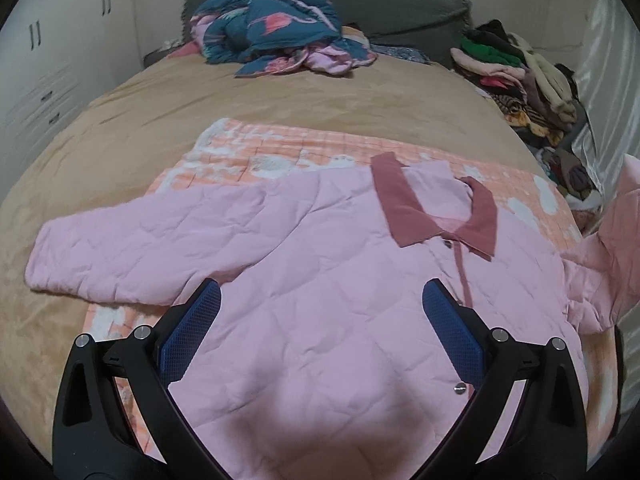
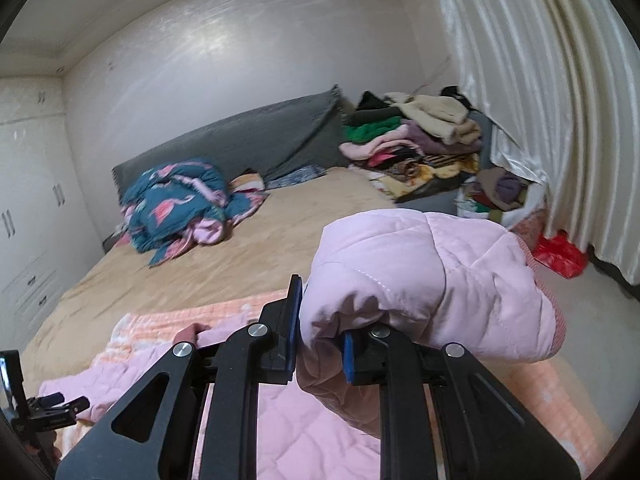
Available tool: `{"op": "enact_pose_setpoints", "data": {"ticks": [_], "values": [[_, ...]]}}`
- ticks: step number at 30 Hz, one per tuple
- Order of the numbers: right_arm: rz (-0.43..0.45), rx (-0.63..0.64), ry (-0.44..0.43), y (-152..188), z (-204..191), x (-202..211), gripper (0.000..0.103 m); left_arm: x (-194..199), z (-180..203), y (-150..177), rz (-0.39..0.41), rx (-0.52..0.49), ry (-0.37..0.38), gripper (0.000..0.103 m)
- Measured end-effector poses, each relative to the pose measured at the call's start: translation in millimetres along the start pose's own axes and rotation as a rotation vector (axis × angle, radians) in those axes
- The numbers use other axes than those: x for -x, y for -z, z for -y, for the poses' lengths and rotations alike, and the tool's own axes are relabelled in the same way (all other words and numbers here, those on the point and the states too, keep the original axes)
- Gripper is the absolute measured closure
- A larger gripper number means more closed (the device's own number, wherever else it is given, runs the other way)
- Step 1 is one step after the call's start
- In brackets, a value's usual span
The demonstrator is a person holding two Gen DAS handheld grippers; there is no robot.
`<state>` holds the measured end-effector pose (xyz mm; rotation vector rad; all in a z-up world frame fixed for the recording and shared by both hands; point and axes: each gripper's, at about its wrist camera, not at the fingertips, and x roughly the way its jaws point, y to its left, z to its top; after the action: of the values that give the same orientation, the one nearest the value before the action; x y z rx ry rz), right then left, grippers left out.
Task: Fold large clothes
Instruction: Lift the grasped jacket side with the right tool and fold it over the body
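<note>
Black hand-held grippers, one per wrist view.
Left hand-held gripper (image 1: 321, 308), right hand-held gripper (image 2: 320, 336): blue cross-hatched pads, silver pivot screws, triangular cut-outs.

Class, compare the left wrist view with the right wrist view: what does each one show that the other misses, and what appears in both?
Only the left wrist view shows the jacket's dark pink collar and the open left gripper over its front. Only the right wrist view shows the right gripper shut on a lifted sleeve and a red bag on the floor. Both show the pink jacket, the teal duvet, and the clothes pile.
</note>
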<state>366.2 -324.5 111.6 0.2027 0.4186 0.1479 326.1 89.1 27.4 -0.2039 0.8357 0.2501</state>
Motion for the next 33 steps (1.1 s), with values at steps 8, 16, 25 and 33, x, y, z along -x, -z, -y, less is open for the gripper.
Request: {"op": "enact_pose_setpoints", "data": {"ticks": [8, 16, 25, 33], "values": [[-0.038, 0.073, -0.064, 9.9, -58.4, -27.4, 0.087, -10.2, -23.1, 3.3, 0.011, 0.051, 0.0, 0.008], [-0.099, 0.146, -0.112, 53.3, -123.1, -62.8, 0.087, -23.2, -40.9, 10.0, -0.009, 0.116, 0.034, 0.008], [-0.258, 0.123, -0.157, 123.0, -177.0, -110.1, 0.085, -40.0, -52.1, 11.3, -0.043, 0.116, 0.051, 0.008], [-0.38, 0.08, -0.205, 180.1, -192.1, -127.5, 0.068, -46.0, -58.2, 10.8, -0.05, 0.125, 0.054, 0.008]]}}
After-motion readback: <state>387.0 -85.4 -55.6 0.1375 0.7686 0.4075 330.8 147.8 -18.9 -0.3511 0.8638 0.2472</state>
